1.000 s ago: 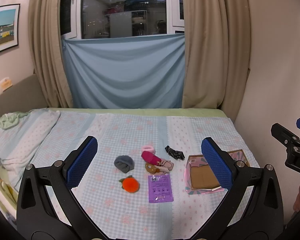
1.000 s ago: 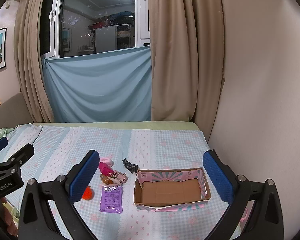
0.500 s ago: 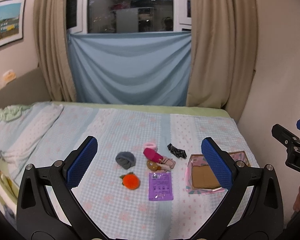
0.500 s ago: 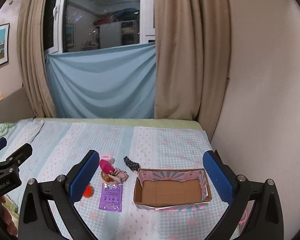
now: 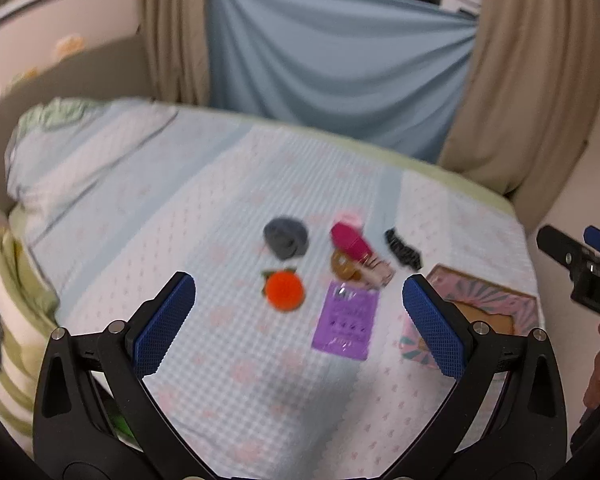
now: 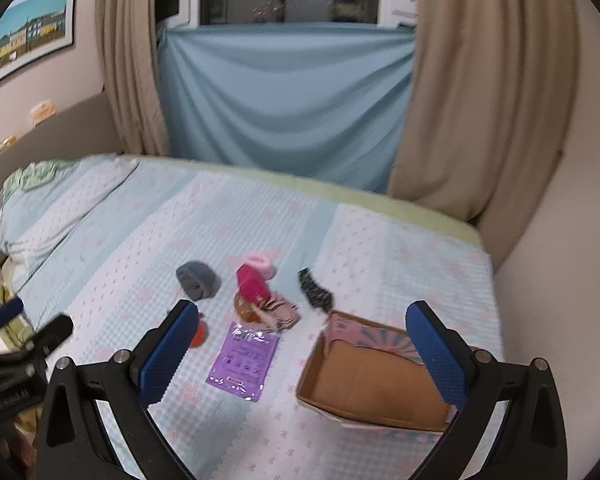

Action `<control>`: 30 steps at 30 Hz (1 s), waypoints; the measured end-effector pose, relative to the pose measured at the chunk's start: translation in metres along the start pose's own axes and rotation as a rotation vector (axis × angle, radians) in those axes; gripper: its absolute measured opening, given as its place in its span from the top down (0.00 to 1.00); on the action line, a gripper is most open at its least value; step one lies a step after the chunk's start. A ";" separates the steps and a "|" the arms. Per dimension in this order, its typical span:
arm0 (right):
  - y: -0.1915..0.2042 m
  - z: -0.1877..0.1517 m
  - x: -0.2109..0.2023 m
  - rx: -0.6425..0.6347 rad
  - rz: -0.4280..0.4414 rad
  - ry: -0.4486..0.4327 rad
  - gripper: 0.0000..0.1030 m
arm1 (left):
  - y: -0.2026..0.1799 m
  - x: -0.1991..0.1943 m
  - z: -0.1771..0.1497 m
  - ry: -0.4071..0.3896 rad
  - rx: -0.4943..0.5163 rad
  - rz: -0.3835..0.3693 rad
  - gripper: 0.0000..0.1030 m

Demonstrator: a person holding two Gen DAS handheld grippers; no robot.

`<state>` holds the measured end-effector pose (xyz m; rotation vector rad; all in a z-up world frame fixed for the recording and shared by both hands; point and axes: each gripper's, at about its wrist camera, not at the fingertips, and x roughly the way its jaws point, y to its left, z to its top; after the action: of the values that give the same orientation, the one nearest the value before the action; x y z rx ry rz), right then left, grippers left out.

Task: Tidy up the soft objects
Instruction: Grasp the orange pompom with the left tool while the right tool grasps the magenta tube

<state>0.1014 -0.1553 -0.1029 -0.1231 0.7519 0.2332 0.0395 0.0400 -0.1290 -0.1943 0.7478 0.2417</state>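
Note:
Small soft things lie on the bed: a grey beanie [image 5: 286,237], an orange plush fruit [image 5: 284,291], a magenta roll [image 5: 350,240], a black scrunchie [image 5: 403,249] and a purple packet [image 5: 347,320]. An empty pink cardboard box [image 6: 374,376] stands to their right. My left gripper [image 5: 298,316] is open and empty, above the bed just short of the fruit. My right gripper [image 6: 300,350] is open and empty, above the packet and the box's left end. The beanie [image 6: 198,280], roll [image 6: 252,286] and packet [image 6: 244,360] also show in the right wrist view.
The bed has a blue checked cover [image 5: 236,376]. A pillow [image 5: 60,160] lies at the far left. A wall [image 6: 560,280] runs close along the bed's right side. Curtains [image 6: 460,100] and a blue cloth [image 6: 284,100] hang behind the bed.
Both grippers have moved forward and tilted down toward the bed, so the objects look nearer and larger. Both frames are blurred by motion. The jaws stay open.

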 end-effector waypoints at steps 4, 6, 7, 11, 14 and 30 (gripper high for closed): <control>0.013 -0.001 0.055 -0.055 0.038 0.028 0.00 | 0.009 0.051 -0.022 0.044 -0.053 0.019 0.00; 0.020 -0.002 0.086 -0.077 0.059 0.046 0.00 | 0.013 0.077 -0.033 0.056 -0.066 0.025 0.00; 0.022 -0.001 0.098 -0.081 0.066 0.055 0.00 | 0.014 0.093 -0.038 0.061 -0.073 0.024 0.00; 0.032 -0.003 0.161 -0.125 0.074 0.086 0.00 | 0.019 0.152 -0.052 0.080 -0.106 0.021 0.00; 0.040 -0.002 0.206 -0.149 0.084 0.118 0.00 | 0.021 0.195 -0.056 0.102 -0.129 0.022 0.00; 0.088 -0.018 0.408 -0.223 0.081 0.330 0.09 | 0.037 0.358 -0.087 0.245 -0.172 0.026 0.03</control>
<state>0.3556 -0.0062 -0.3993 -0.3496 1.0593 0.3797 0.2259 0.1056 -0.4418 -0.3820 0.9734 0.3110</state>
